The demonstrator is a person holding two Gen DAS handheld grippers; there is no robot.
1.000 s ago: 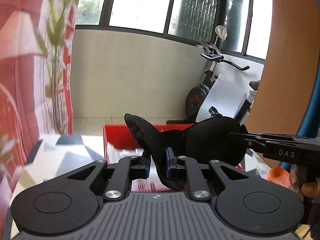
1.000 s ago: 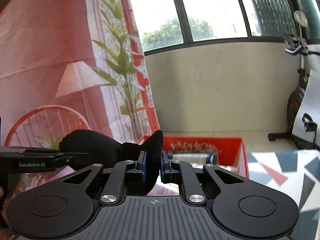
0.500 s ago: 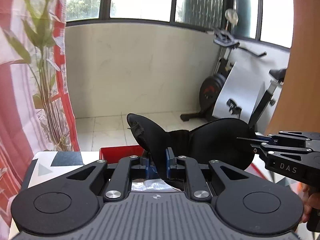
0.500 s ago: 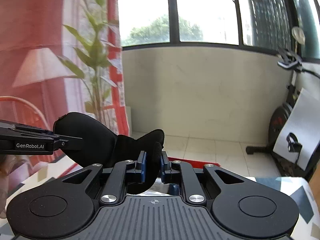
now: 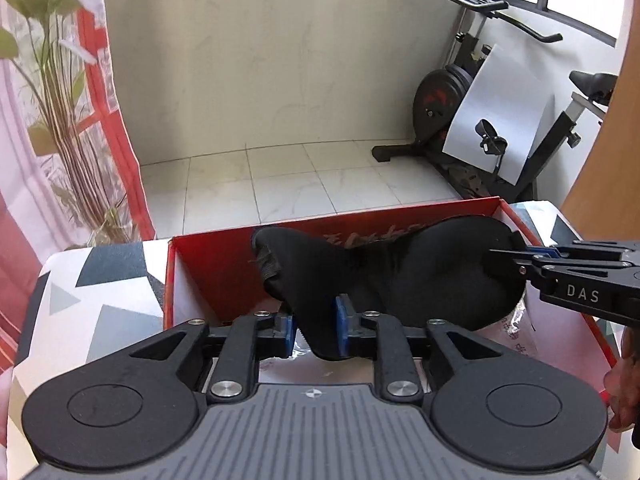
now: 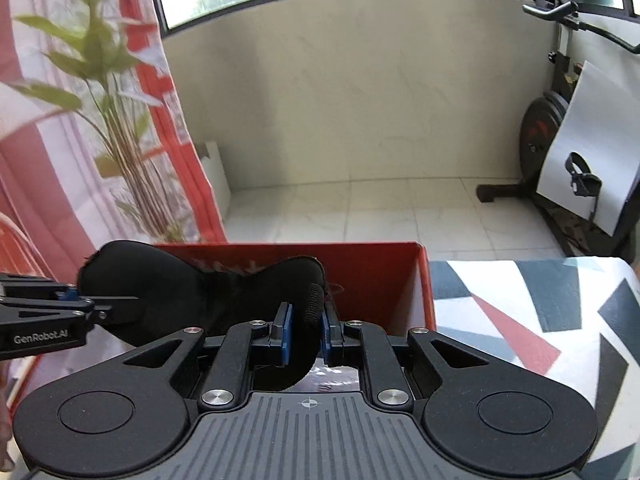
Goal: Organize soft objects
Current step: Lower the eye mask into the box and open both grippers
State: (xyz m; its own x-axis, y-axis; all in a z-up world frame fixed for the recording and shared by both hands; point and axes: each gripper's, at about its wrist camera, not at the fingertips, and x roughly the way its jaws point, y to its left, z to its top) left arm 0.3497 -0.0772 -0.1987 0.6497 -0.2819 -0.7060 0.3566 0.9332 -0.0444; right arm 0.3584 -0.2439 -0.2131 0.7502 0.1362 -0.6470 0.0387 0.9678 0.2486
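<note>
A black soft eye mask (image 5: 404, 272) hangs between my two grippers above an open red box (image 5: 224, 264). My left gripper (image 5: 314, 330) is shut on the mask's left end. My right gripper (image 6: 305, 334) is shut on its other end (image 6: 308, 312). In the left wrist view the right gripper (image 5: 516, 260) comes in from the right edge, pinching the mask's right lobe. In the right wrist view the left gripper (image 6: 108, 308) comes in from the left. The mask (image 6: 180, 292) sags over the red box (image 6: 380, 280).
The box stands on a table with a geometric-patterned cloth (image 5: 96, 304), (image 6: 532, 320). Plastic-wrapped items (image 5: 516, 332) lie inside the box. Beyond are a tiled floor, a red-and-white curtain with a plant (image 5: 60, 120) and an exercise bike (image 5: 492, 120).
Both grippers have tilted downward with the mask held between them. The red box and the tabletop have come into view below. The grips have not changed.
</note>
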